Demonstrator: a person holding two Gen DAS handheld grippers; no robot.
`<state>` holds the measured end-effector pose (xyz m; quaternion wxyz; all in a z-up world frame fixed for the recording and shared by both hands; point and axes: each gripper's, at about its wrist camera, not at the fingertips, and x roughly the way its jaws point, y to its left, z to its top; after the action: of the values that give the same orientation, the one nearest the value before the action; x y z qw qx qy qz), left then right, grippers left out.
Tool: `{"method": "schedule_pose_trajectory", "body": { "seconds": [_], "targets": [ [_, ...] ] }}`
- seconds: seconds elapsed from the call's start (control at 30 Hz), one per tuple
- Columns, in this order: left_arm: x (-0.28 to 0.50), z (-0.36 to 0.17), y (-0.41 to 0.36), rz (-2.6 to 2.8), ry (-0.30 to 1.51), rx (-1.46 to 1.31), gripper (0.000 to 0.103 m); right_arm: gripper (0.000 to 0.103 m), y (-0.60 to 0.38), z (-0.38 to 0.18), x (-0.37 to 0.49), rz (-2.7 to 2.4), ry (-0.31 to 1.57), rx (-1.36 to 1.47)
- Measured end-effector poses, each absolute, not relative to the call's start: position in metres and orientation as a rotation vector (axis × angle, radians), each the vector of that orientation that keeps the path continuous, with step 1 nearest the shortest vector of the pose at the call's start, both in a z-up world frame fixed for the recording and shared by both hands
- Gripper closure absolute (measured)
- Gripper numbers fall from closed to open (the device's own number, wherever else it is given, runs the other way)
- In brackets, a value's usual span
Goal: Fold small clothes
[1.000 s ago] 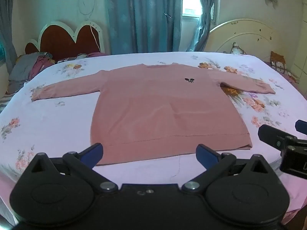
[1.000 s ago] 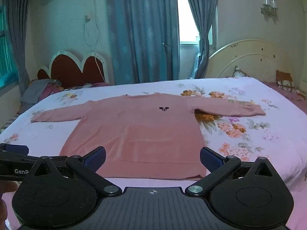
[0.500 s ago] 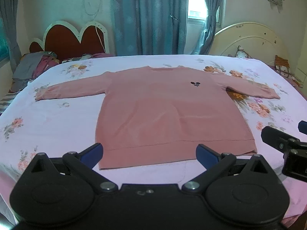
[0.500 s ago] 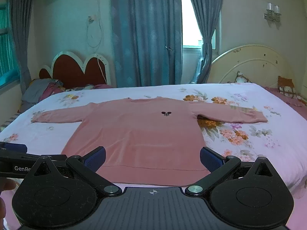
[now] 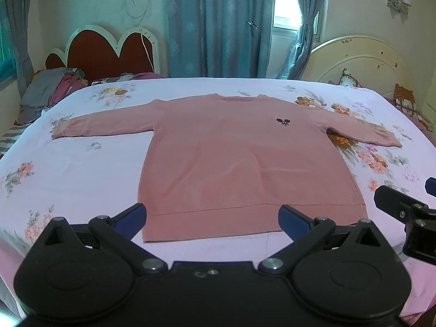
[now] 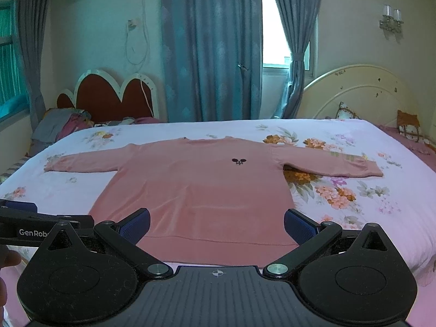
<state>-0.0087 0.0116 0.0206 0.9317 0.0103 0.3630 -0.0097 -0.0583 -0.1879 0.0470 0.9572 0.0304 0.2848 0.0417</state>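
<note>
Pink sweater (image 5: 245,158) lies flat on the floral bed (image 5: 68,169), sleeves spread left-right, hem nearest both tongs. Left gripper (image 5: 212,215) and right gripper (image 6: 217,222) hover just short of it, released, empty.

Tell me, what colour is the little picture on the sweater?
The little picture on the pink sweater is black. It shows best in the right wrist view.

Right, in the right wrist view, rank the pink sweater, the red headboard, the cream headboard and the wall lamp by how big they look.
1. Pink sweater, by far the largest.
2 and 3. Cream headboard and red headboard: they look similar, and each is partly hidden, so I won't rank them.
4. Wall lamp, the smallest.
</note>
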Motion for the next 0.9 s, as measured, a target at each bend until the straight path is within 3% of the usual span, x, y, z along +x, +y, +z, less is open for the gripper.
{"method": "schedule_pose_trajectory", "body": {
  "seconds": [0.9],
  "targets": [
    [-0.0047, 0.0202, 0.0211, 0.002, 0.750, 0.009, 0.000, 0.000, -0.1858, 0.0451, -0.0541, 0.084, 0.587, 0.068]
  ]
}}
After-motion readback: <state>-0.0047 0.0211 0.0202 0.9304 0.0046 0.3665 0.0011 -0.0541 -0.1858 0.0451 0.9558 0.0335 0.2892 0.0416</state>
